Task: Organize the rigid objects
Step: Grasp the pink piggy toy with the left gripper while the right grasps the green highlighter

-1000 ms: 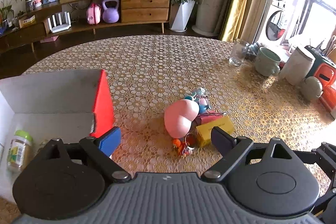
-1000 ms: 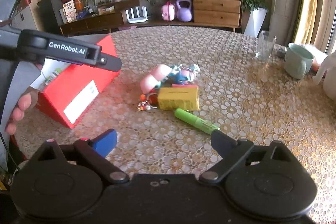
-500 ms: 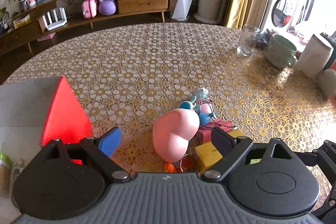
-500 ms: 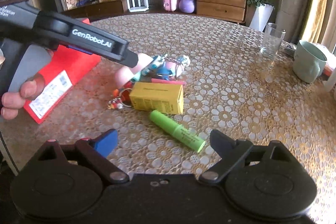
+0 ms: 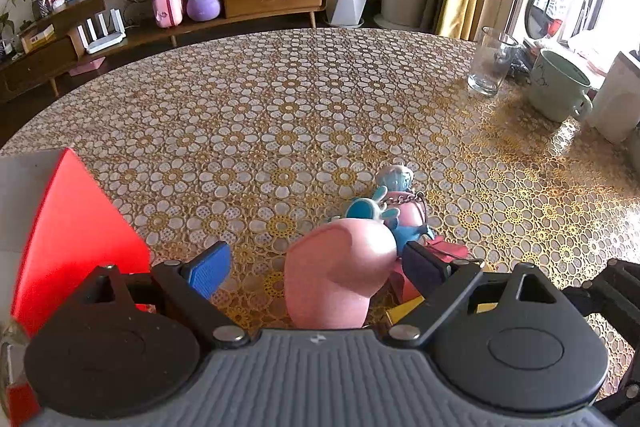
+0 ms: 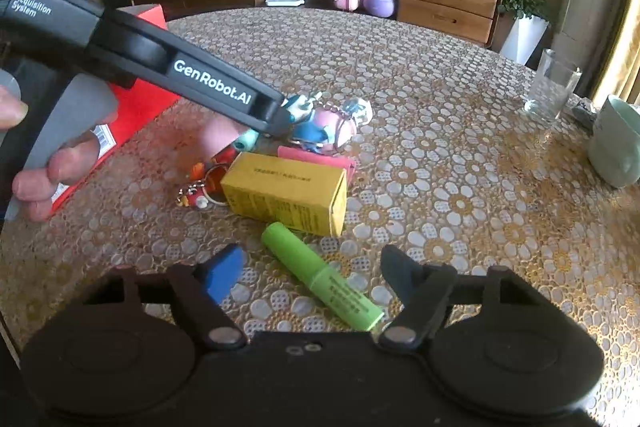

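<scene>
A pink heart-shaped toy (image 5: pixel 340 275) lies on the flowered tablecloth (image 5: pixel 280 99). My left gripper (image 5: pixel 316 267) is open around it: the black finger sits at its right edge and the blue pad (image 5: pixel 208 269) stands clear on the left. A green tube (image 6: pixel 320 279) lies slantwise between the fingers of my right gripper (image 6: pixel 312 275). Those jaws are closing, with gaps still on both sides of the tube. Just beyond the tube sit a yellow box (image 6: pixel 284 191), a flat pink piece (image 6: pixel 316 161) and a blue-and-pink keychain figure (image 6: pixel 328 127). In the right wrist view the left gripper (image 6: pixel 276 119) reaches in over the pile.
A red box (image 5: pixel 76 235) stands open at the left, with a bottle partly visible at its edge. Small keyring toys (image 6: pixel 200 187) lie beside the yellow box. A glass (image 5: pixel 490 63), a green mug (image 5: pixel 558 87) and a white container (image 5: pixel 616 99) stand at the far right.
Both grippers have come down and forward onto the pile. The pink heart now sits between the left fingers and the green tube between the right fingers. The right jaws have narrowed.
</scene>
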A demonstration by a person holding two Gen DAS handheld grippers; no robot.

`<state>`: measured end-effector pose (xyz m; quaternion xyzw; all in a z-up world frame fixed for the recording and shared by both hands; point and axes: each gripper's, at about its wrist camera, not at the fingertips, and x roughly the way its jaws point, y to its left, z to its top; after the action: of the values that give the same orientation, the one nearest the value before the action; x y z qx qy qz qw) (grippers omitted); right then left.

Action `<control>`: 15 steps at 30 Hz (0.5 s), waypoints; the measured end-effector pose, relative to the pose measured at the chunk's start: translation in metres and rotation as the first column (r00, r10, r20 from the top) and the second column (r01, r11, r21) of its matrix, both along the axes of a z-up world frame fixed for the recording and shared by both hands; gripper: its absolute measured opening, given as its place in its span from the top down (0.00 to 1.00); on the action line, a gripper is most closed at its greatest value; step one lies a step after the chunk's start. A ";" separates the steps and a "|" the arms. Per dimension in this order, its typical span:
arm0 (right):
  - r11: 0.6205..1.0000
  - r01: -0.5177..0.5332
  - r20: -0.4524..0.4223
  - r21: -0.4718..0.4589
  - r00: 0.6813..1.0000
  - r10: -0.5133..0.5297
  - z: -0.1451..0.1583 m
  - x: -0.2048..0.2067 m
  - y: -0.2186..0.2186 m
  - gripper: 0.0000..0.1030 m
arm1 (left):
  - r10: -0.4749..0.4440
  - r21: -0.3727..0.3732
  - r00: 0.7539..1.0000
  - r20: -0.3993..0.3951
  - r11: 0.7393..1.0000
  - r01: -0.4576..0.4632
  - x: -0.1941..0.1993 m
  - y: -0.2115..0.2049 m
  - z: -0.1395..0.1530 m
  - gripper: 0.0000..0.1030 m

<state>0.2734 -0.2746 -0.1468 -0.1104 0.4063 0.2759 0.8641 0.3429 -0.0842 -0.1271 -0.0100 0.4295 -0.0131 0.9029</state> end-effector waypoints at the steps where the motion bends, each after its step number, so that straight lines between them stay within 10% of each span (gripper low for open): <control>1: 1.000 -0.002 -0.002 0.003 1.000 0.002 -0.001 0.001 0.000 0.33 | -0.002 -0.002 1.000 -0.001 1.000 0.002 0.000 0.000 -0.001 0.10; 8: 0.999 -0.032 0.028 -0.022 0.999 0.033 -0.004 -0.004 0.008 0.42 | 0.004 -0.043 1.000 -0.009 0.999 -0.004 0.006 0.007 -0.007 0.11; 15: 0.999 -0.042 0.038 -0.021 0.998 0.043 -0.003 -0.008 0.010 0.54 | -0.017 -0.076 1.000 -0.008 0.997 0.016 0.008 0.006 -0.007 0.39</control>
<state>0.2657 -0.2642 -0.1495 -0.1332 0.3898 0.2880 0.8645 0.3504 -0.0786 -0.1346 -0.0410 0.4329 -0.0370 0.8998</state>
